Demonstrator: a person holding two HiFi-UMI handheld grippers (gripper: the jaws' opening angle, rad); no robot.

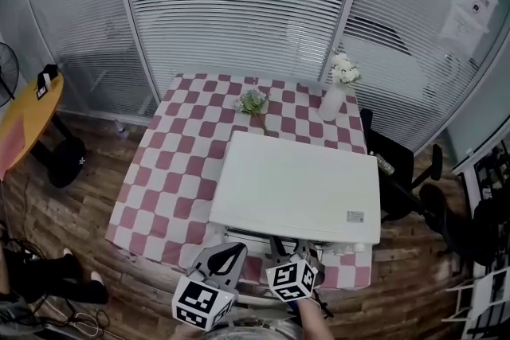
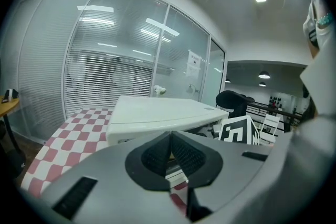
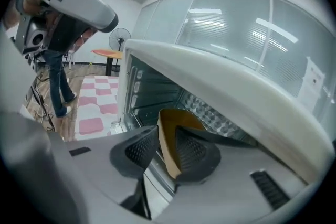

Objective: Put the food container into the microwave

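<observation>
My right tongs [image 3: 167, 148] were pinched on the thin wall of the brown food container [image 3: 178, 122], the jaws parted only by that wall. The container hung at the open mouth of the white microwave [image 3: 220, 86], with the dark cavity and its patterned back wall right behind it. I could not tell whether it rested on the oven floor. My left tongs [image 2: 170, 157] were closed pad to pad with nothing between them, near the microwave's front, at the near edge of the checked desk [image 1: 179, 171].
</observation>
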